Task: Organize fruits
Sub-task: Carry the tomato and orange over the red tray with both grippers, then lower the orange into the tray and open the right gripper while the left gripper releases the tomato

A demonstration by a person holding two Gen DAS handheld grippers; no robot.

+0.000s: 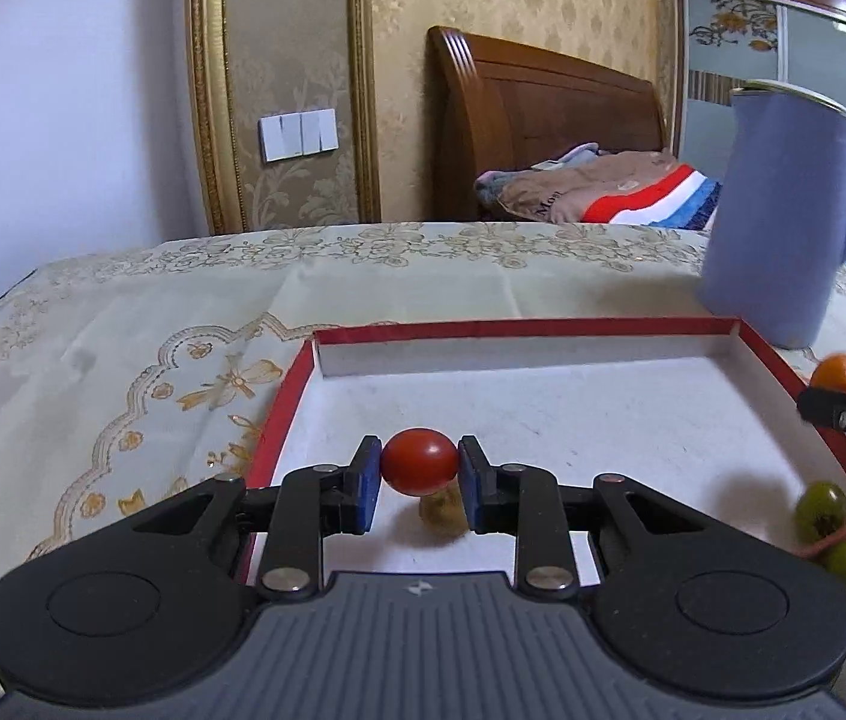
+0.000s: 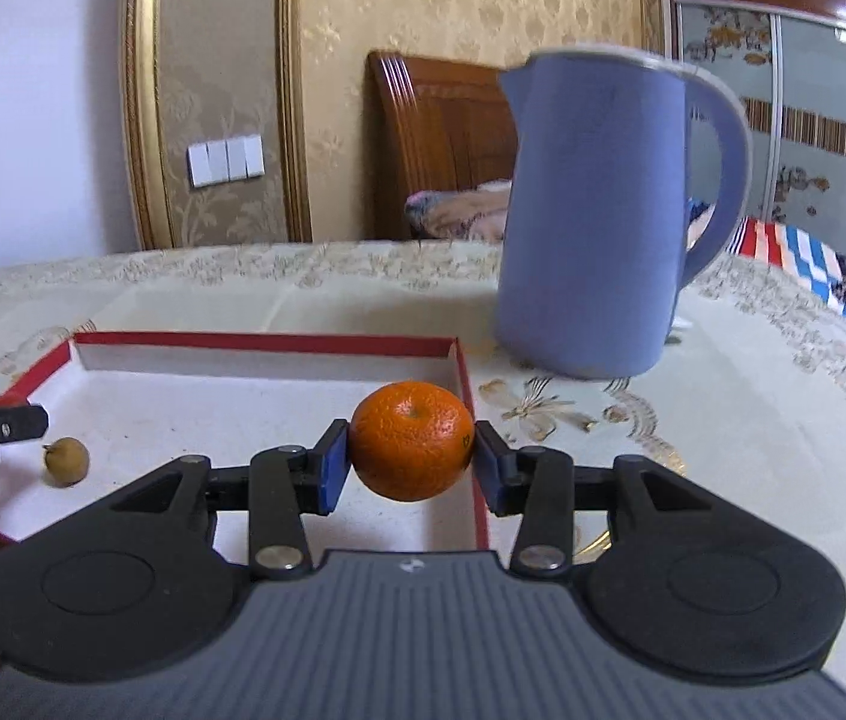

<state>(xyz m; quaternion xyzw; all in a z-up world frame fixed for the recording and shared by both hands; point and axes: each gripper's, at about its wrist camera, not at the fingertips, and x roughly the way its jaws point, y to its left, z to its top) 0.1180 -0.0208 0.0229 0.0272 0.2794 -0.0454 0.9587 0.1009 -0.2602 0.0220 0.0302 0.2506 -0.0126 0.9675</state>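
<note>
Fruits are held over the red-rimmed tray (image 1: 543, 327): a cherry tomato (image 1: 419, 461) pinched in the left gripper (image 1: 419, 483) fingers, a mandarin (image 2: 412, 440) clamped in the right gripper (image 2: 405, 468) fingers above the tray's right wall. A drop onto that wall could bounce the mandarin out; the round tomato may roll or strike the small brown fruit (image 2: 66, 461) beneath. Blue jug (image 2: 597, 210) stands just behind the tray on the surface (image 1: 123, 312). Green fruits (image 1: 822, 509) lie at the near right corner.
</note>
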